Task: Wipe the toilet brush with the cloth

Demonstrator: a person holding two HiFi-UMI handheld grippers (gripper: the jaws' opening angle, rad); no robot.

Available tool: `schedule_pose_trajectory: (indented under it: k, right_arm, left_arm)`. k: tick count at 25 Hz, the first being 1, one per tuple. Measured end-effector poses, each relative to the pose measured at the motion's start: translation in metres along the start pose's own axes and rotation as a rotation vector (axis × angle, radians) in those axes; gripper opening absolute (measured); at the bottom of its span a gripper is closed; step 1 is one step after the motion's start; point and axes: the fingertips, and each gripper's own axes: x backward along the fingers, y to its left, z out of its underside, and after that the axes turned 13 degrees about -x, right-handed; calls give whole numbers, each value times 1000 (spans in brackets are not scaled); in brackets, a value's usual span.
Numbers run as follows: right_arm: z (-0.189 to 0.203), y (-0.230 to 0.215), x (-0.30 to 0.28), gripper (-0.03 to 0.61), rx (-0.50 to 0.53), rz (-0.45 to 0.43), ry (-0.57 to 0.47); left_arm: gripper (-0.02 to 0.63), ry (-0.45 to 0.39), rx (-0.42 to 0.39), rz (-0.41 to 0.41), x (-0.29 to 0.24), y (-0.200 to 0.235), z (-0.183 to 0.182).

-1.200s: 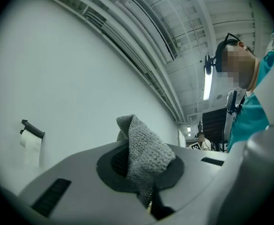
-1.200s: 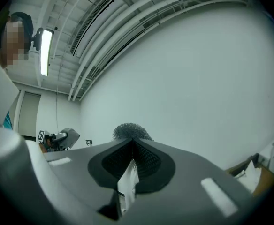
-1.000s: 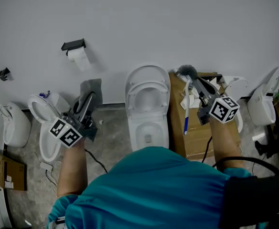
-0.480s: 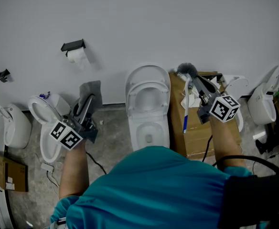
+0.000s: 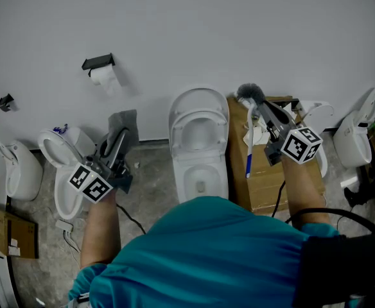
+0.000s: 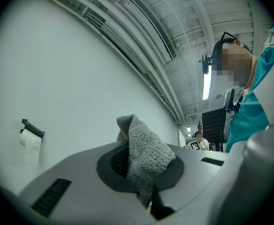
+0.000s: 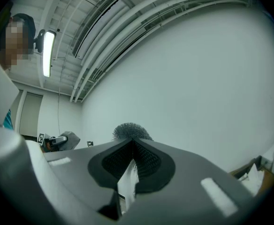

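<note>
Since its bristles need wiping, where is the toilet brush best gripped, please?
Grip the toilet brush on its thin handle just below the head, side-on, as the right gripper does; the round bristle head sits clear of the jaws for the cloth.

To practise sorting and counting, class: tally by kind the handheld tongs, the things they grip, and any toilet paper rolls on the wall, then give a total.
tongs: 2 (left tongs, right tongs)
cloth: 1
toilet brush: 1
toilet paper roll: 1
Total: 5
</note>
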Motion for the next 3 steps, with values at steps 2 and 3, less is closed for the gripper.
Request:
schedule_pose_trajectory:
  k: [2, 3]
  right_arm:
    - [-1, 0, 0, 14, -1, -2, 0]
    - [-1, 0, 1, 14, -1, -3, 0]
  left_arm:
    - [12, 2, 2, 0, 0, -1, 1]
    - [12, 2, 3, 0, -1, -2, 1]
